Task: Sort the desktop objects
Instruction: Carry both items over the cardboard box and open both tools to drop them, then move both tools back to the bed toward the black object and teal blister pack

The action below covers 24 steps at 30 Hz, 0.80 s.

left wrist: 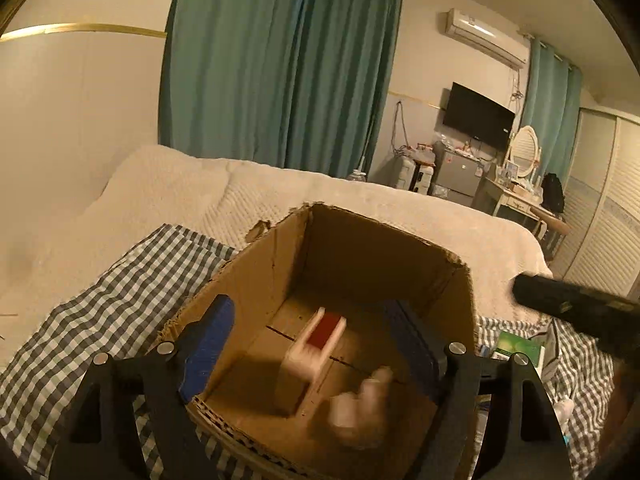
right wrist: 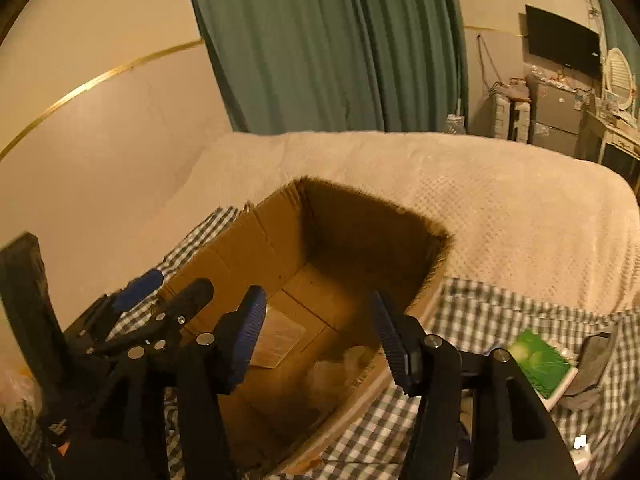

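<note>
My left gripper [left wrist: 308, 344] hangs over the cardboard box [left wrist: 256, 276] with its jaws spread wide and nothing between them — under it a pale block with a red face [left wrist: 316, 344] shows blurred inside the box, and a second pale thing [left wrist: 360, 408] nearer me is too smeared to name. My right gripper [right wrist: 320, 336] hovers over the same box [right wrist: 256, 248], fingers wide apart and empty, while a green booklet [right wrist: 540, 360] lies on the checked cloth [right wrist: 480, 304] just right of the box
</note>
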{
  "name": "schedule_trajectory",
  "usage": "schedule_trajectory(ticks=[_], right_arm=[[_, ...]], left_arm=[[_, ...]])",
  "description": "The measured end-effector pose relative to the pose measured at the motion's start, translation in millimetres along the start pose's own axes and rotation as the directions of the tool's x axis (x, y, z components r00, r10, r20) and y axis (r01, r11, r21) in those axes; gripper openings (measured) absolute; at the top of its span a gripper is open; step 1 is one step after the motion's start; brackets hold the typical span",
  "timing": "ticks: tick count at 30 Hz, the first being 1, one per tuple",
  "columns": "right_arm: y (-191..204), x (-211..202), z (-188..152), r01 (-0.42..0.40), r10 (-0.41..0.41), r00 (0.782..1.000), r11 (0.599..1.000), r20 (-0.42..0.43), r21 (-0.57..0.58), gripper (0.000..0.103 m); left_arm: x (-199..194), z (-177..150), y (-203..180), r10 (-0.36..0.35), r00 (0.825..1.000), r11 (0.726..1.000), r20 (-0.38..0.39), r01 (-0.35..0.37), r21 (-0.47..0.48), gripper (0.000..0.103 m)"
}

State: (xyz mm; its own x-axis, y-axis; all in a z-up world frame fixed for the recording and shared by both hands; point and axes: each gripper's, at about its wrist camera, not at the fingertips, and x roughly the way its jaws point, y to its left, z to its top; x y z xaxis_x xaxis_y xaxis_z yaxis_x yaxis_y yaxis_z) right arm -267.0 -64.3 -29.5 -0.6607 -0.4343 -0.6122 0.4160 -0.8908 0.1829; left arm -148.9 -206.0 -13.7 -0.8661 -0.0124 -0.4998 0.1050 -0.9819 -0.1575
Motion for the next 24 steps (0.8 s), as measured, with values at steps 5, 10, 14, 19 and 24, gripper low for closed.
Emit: schedule_trajectory(ticks=[5,10,14,19,24], right_arm=[[-24,-70,-5,0.105,-0.105,0.992,0.994,0.063,-0.01,0.055],[-63,-143,-31,0.253,-0.255,0.964,0.967,0.075,0.034,0.055],[-99,-179,-70,0.335,-0.339,0.94,0.937,0.026,0.101,0.055],[-130,-192,-119,0.357,-0.356,0.934,0.914,-0.042,0.19,0.055],[-149,-194,-159,0.355,-0.344,0.935,0.907,-0.087,0.227,0.055]], left_arm=[[-27,4,-32,-0.061,0.998,0.997,0.012,0.061,0.036,0.086],[-58,-2,-76,-0.158,0.987,0.984,0.018,0.156,0.084,0.094],[-73,-22,-118,-0.218,0.975,0.968,-0.031,0.22,0.119,0.094],[-74,-65,-166,-0.265,0.957,0.942,-0.114,0.283,0.181,0.094],[-60,-108,-188,-0.252,0.947,0.929,-0.2,0.294,0.224,0.094]])
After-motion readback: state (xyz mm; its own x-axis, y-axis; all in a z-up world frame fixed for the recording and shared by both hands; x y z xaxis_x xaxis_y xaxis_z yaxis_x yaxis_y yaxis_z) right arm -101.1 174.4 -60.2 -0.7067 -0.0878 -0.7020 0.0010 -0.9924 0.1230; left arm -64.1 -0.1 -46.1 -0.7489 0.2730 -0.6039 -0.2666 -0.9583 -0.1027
